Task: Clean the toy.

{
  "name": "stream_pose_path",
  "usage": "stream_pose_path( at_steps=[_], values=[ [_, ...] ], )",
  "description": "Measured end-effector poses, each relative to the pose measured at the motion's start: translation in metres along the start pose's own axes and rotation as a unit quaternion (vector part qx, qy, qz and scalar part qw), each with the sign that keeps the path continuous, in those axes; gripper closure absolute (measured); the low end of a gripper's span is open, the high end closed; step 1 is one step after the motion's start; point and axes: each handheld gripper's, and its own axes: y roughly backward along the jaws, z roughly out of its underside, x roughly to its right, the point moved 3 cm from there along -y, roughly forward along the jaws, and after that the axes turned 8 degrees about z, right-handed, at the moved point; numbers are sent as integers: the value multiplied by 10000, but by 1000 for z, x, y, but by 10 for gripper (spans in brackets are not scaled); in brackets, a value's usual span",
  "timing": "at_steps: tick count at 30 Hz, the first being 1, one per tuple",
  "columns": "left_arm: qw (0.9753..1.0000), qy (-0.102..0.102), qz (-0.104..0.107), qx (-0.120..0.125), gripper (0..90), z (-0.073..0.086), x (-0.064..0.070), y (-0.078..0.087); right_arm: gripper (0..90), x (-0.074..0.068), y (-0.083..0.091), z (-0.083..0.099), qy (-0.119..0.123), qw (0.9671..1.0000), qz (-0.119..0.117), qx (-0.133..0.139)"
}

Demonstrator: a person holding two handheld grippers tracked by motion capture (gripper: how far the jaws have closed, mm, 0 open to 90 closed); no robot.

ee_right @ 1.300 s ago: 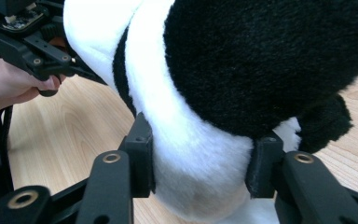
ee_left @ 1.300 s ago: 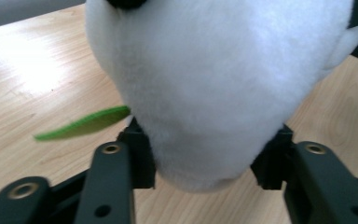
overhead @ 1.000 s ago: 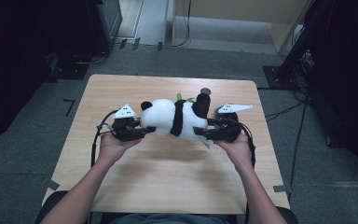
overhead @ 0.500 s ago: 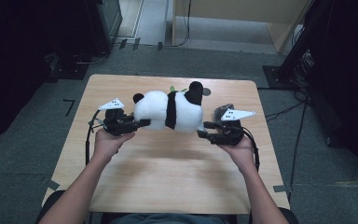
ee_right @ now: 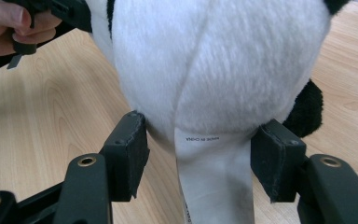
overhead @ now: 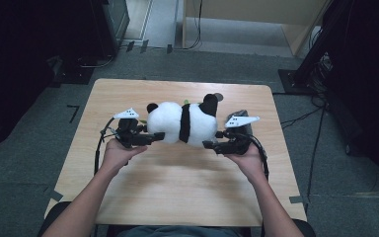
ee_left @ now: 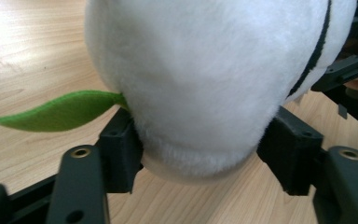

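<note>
Your forearms are bare, and each black gripper (overhead: 154, 137) (overhead: 209, 144) you hold carries a pale three-cornered plate, brass-ringed screw holes and a trailing black cable.

Panda toy (overhead: 182, 123): soft plush cloth, white w/ black bands, fuzzy nap; my left gripper (ee_left: 200, 154) & right gripper (ee_right: 199, 161) are pressed into it. Leaf (ee_left: 60, 110) on it: flat green felt, matt. Label (ee_right: 214, 182) at its base: smooth white fabric, printed txt. My jaw pads: matt black, rubbery-looking; arms behind are black plastic, metal rivets. Table (overhead: 177, 197): pale wood-grain top, smooth, slight sheen. Floor (overhead: 29, 163) beyond table edges: grey carpet, rough.
</note>
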Motion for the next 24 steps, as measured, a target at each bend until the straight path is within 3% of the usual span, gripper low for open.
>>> stream_pose_path(
  at_steps=[4, 8, 17, 24],
  values=[
    [9999, 119, 56, -20, 311, 3, -3, -1, 411, -2, 3, -1, -35, 10000, -4, -35],
    [9990, 428, 76, -97, 269, 5, -8, -3, 421, -1, 4, -2, -267, 9995, -170, -17],
    [9989, 314, -65, -356, 225, 9, -7, -9, 414, -3, 1, -2, -264, 9996, -86, -51],
    [9983, 406, -92, -410, 223, 13, -10, -12, 409, -1, -4, 0, -373, 9992, -9, -165]
  ],
)
